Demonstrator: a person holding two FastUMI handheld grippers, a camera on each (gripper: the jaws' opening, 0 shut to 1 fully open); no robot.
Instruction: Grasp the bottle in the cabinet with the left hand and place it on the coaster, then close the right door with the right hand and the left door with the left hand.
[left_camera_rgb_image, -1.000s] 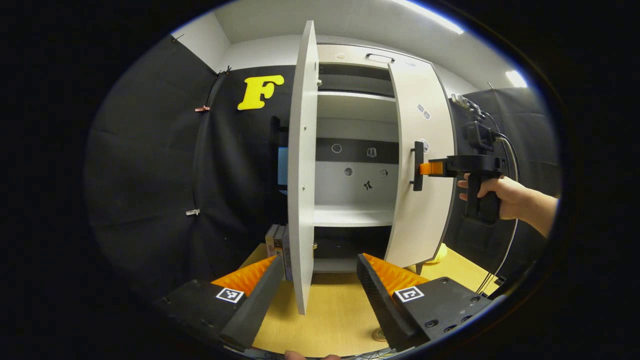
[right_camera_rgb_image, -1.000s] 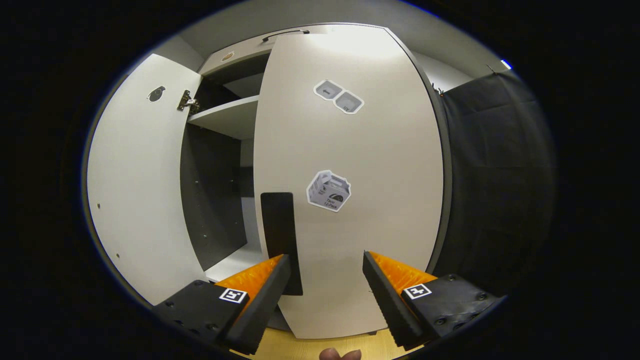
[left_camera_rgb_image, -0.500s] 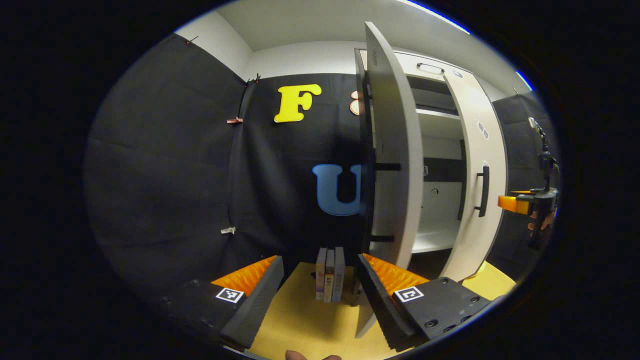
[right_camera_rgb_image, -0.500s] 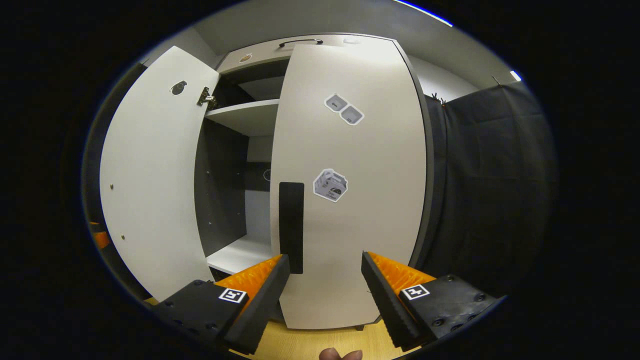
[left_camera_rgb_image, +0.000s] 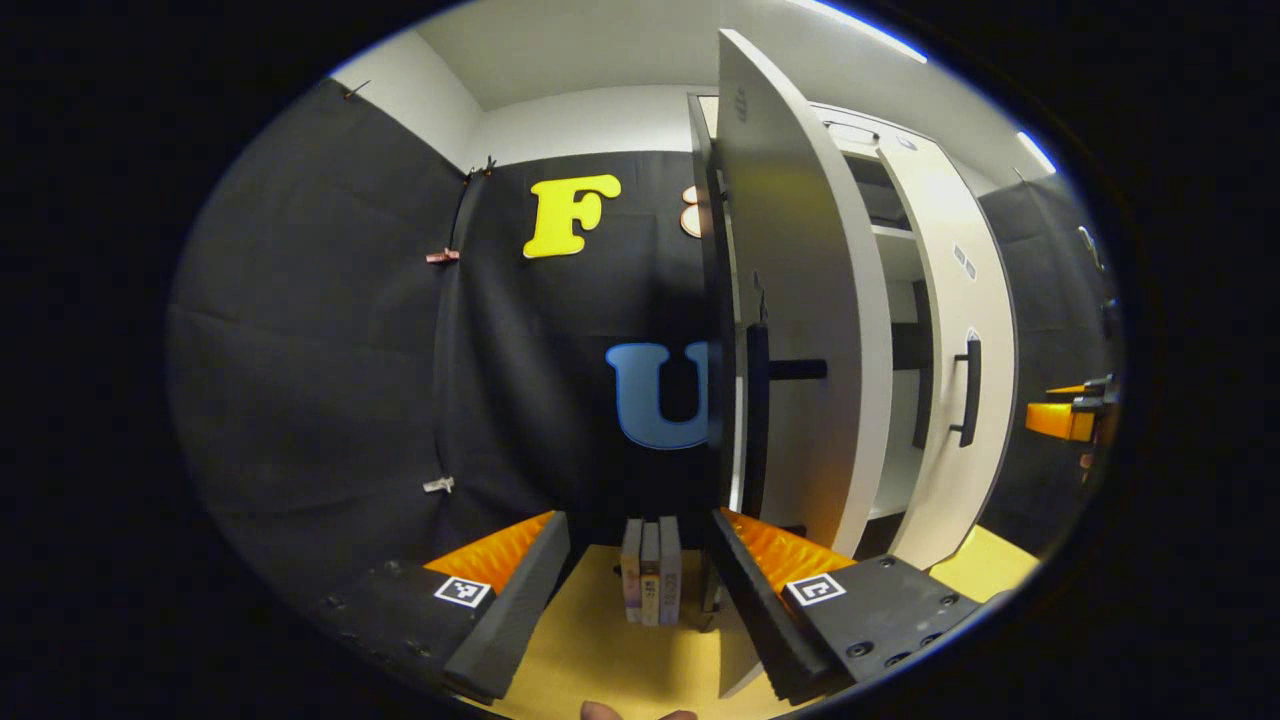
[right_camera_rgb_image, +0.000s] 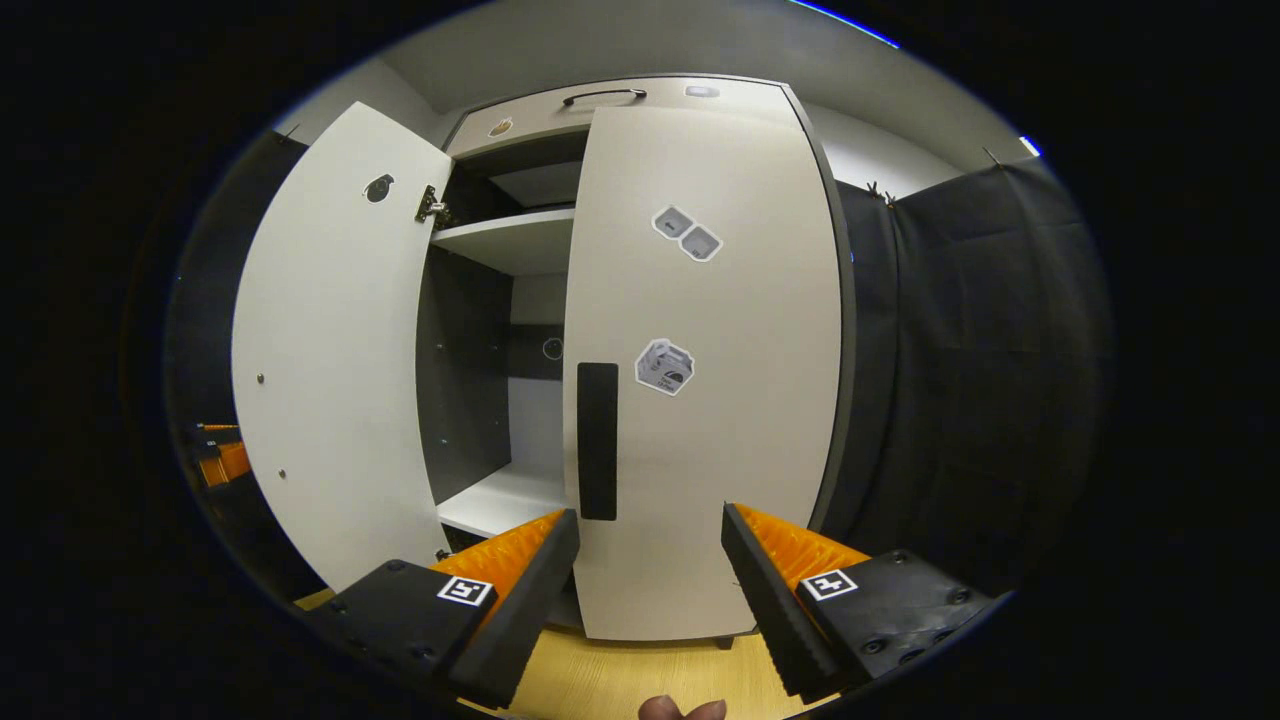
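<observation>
While hanging low over the yellow wooden table (left_camera_rgb_image: 600, 655), holds nothing: left gripper (left_camera_rgb_image: 640, 590), jaws spread wide. Sits just beside the open left door (left_camera_rgb_image: 810, 330) of the white cabinet (right_camera_rgb_image: 640, 95), on the outer side, near the left handle (left_camera_rgb_image: 757, 420). Cannot tell whether one finger touches the bottom edge of this door. Beyond the fingers, three books (left_camera_rgb_image: 650, 585) standing upright at the back edge of the table, close to the black cloth wall. Farther right, the right door (left_camera_rgb_image: 960, 300), turned in against the cabinet front; cannot tell if fully shut. Between both doors, a narrow look at a white shelf (right_camera_rgb_image: 510, 240) inside. In the right gripper view, right gripper (right_camera_rgb_image: 650, 575) facing the right door, apart from the right handle (right_camera_rgb_image: 597, 440), jaws spread and empty. On this door, grey stickers (right_camera_rgb_image: 665, 367).
</observation>
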